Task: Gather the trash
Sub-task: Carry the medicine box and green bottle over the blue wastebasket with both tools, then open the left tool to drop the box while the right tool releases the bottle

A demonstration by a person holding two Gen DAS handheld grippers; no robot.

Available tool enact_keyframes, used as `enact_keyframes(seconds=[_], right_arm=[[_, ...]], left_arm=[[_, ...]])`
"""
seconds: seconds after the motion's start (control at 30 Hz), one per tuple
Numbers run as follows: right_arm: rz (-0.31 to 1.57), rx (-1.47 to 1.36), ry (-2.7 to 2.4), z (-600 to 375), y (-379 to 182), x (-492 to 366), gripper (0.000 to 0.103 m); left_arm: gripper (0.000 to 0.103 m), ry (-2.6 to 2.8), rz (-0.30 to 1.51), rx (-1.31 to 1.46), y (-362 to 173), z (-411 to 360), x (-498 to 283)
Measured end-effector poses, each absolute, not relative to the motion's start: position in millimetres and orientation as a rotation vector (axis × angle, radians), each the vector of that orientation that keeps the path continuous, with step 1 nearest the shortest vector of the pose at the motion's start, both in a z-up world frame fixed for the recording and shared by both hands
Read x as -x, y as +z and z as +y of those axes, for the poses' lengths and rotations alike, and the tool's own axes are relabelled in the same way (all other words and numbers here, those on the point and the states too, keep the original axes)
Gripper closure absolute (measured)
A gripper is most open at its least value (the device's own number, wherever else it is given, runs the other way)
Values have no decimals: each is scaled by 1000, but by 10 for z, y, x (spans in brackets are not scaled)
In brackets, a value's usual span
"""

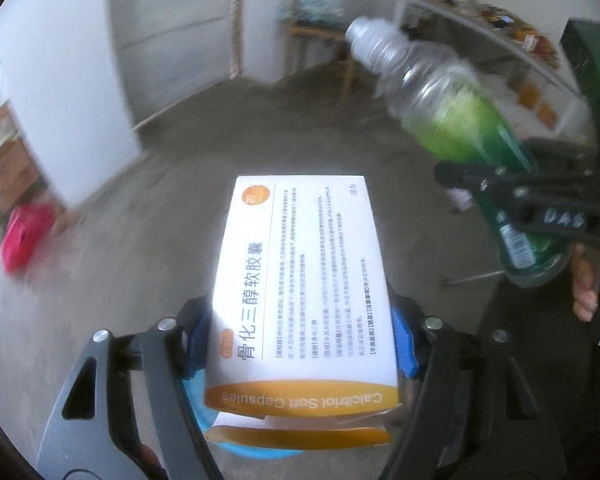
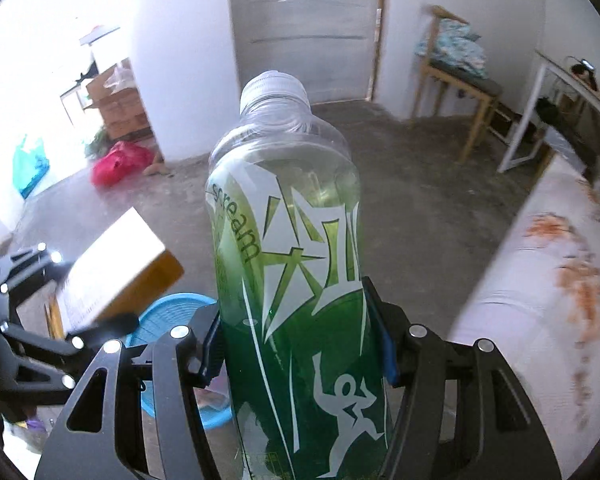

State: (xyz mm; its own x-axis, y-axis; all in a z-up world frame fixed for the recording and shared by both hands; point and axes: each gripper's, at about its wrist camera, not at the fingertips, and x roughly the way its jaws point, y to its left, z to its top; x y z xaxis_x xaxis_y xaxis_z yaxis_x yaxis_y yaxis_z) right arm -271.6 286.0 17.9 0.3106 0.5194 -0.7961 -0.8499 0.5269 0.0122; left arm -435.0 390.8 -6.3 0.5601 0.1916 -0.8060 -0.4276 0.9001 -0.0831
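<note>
Left wrist view: white and orange cardboard medicine box (image 1: 300, 292) clamped between the blue-padded fingers of the left gripper (image 1: 300, 336), carried over a grey concrete floor (image 1: 172, 240) with a blue plastic basket (image 1: 260, 450) showing beneath. Right wrist view: clear plastic bottle with a green label (image 2: 296, 280), cap pointing away, clamped between the fingers of the right gripper (image 2: 300, 344); the basket (image 2: 168, 316) sits low left, a red plastic bag (image 2: 118, 162) near the far wall.

The white and orange medicine box (image 1: 300, 292) reads "Calcitriol Soft Capsules", "骨化三醇软胶囊" and "20". The green bottle (image 2: 296, 280) label reads "scream".
</note>
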Motion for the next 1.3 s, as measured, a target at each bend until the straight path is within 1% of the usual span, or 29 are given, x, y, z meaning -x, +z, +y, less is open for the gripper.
enact_keyframes(seconds=[0.33, 0.47, 0.57, 0.7, 0.9, 0.93, 0.97, 1.0, 1.13, 1.3], right_arm=[[906, 551, 1026, 3353, -521, 3226, 45], [943, 562, 1056, 3367, -748, 3329, 45], [974, 557, 1057, 3345, -901, 3345, 45], [967, 522, 1060, 3323, -871, 3294, 45], [1016, 515, 1055, 3362, -985, 3244, 45], [1017, 517, 1057, 3362, -996, 3245, 45], [1020, 523, 1061, 3368, -1003, 3256, 45], [1023, 526, 1065, 3368, -1011, 3258, 45], [1040, 546, 1080, 3399, -1059, 3290, 45], [1083, 560, 1118, 3450, -1146, 3354, 45]], left_arm=[[36, 520, 1095, 487, -1202, 4281, 4805], [36, 541, 1151, 514, -1463, 4349, 4863], [36, 552, 1181, 529, -1595, 4392, 4960], [36, 585, 1204, 540, -1702, 4441, 4917], [36, 613, 1200, 595, -1780, 4423, 4884], [35, 606, 1203, 613, -1806, 4432, 4880], [25, 597, 1215, 644, -1854, 4448, 4866], [19, 603, 1229, 659, -1904, 4457, 4863], [18, 645, 1237, 711, -2011, 4489, 4962], [18, 706, 1204, 757, -2005, 4532, 5167]])
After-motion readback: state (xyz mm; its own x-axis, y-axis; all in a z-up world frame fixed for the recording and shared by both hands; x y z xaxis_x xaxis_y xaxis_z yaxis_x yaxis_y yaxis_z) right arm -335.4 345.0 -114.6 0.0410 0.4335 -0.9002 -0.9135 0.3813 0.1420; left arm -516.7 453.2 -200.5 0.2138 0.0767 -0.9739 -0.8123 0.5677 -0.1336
